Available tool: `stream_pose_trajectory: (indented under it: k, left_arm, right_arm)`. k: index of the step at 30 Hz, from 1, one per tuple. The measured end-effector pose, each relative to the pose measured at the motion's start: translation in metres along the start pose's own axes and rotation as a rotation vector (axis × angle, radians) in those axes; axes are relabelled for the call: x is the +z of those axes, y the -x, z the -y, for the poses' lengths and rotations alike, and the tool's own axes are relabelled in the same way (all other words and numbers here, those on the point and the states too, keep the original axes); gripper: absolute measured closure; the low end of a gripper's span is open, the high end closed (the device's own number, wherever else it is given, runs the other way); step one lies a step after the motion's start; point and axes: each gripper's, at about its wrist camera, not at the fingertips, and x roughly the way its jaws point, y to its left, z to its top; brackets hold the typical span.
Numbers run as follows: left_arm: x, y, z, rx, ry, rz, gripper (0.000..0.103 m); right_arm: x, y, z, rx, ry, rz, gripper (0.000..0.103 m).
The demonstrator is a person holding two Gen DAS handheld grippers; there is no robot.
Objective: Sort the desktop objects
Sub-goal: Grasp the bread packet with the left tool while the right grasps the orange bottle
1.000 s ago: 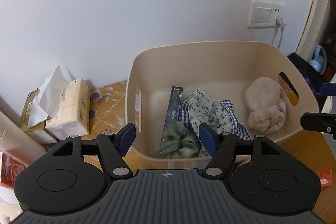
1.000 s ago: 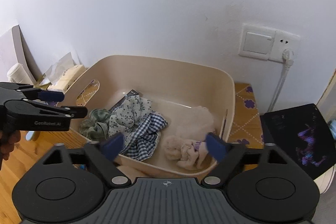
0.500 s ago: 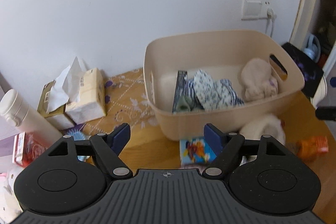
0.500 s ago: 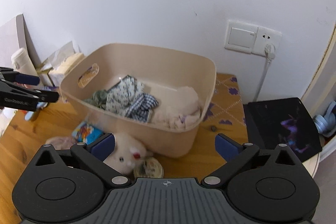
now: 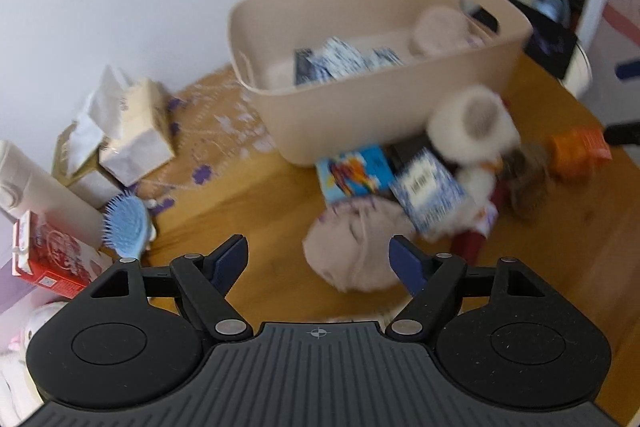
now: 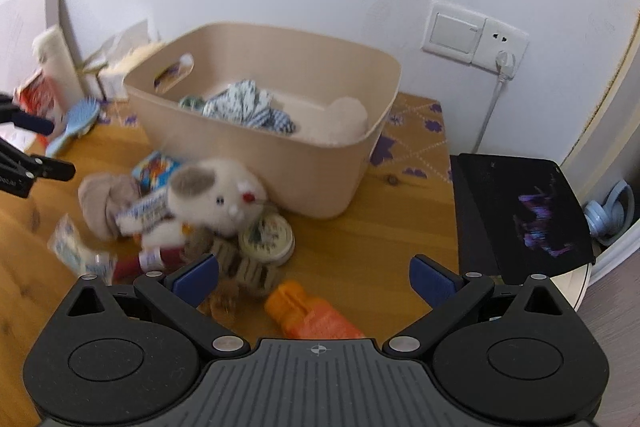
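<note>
A beige bin (image 5: 384, 123) (image 6: 320, 183) stands on the wooden desk and holds patterned cloths (image 6: 248, 103) and a pale soft item (image 6: 348, 115). In front of it lies a pile: a white plush mouse (image 6: 216, 195), a pinkish cloth bundle (image 5: 352, 247), a colourful box (image 5: 352, 171), a blue-white packet (image 5: 428, 187), a round tin (image 6: 268, 239) and an orange item (image 6: 312, 315). My left gripper (image 5: 318, 263) is open and empty above the cloth bundle. My right gripper (image 6: 314, 279) is open and empty above the orange item.
Tissue packs (image 5: 132, 131), a white bottle (image 5: 36, 195), a red box (image 5: 48, 259) and a blue hairbrush (image 5: 126, 227) sit at the left. A black tablet (image 6: 524, 215) stands at the right. A wall socket (image 6: 476, 35) with a cable is behind the bin.
Both grippers have pulled back and up from over the bin, still open. The pile of objects in front of the bin has come into view.
</note>
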Motion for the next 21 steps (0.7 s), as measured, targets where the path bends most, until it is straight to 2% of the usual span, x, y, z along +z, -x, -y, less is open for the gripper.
stream_pose_trajectory:
  k: [9,21]
  left_arm:
    - [-0.022,-0.012,0.015,-0.064,-0.193,-0.061,0.024]
    - [-0.038,-0.048,0.034,-0.186,-0.377,-0.17,0.024]
  right_arm:
    - [-0.028,-0.013,-0.004,0.024,0.123,-0.078,0.0]
    - [-0.043,-0.04,0.007,0.031,0.143,-0.122,0.0]
